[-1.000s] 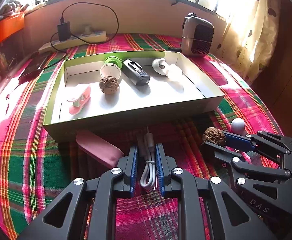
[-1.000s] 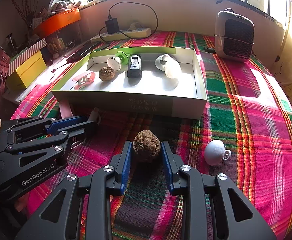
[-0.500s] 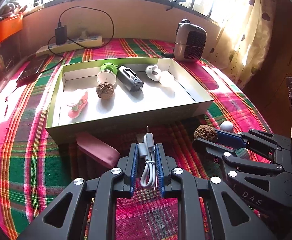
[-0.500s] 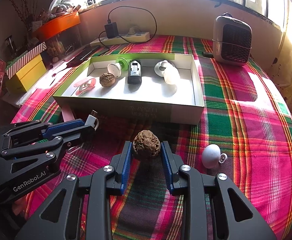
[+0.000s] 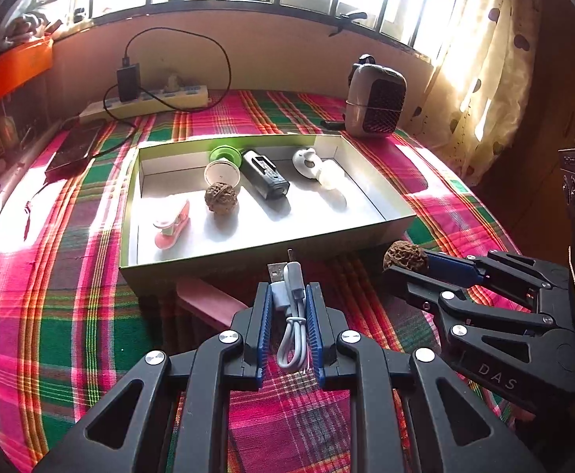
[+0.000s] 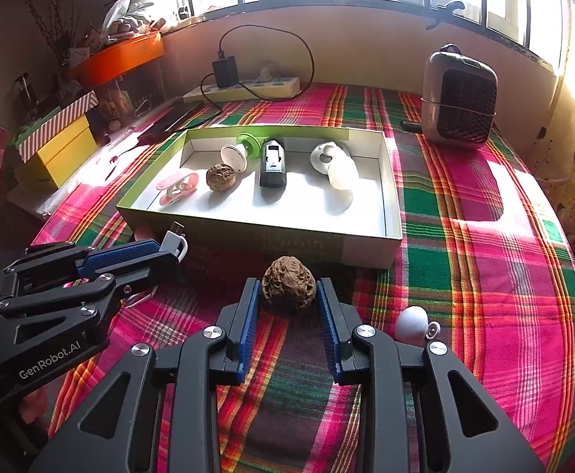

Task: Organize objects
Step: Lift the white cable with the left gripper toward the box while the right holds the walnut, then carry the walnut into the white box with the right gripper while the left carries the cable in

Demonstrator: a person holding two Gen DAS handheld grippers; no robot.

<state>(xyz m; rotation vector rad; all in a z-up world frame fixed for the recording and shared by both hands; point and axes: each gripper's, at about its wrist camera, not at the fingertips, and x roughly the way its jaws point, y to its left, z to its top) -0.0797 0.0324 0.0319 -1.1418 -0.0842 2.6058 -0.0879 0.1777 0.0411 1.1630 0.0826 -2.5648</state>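
Pinching a coiled white cable (image 5: 292,315), the left tool (image 5: 289,317) is hovering before the box (image 5: 366,232) while the right tool (image 6: 287,307) is clamping a walnut (image 6: 287,289).

We see two matching tools. The left gripper (image 5: 289,315) is matte black plastic, its linkage arms pierced by triangular cut-outs and pinned with round silver screws; ribbed blue pads line the jaws. White lettering, "GenRobot.AI", runs along its side. The right gripper (image 6: 289,315) beside it has the same build, and its flank reads "DAS".
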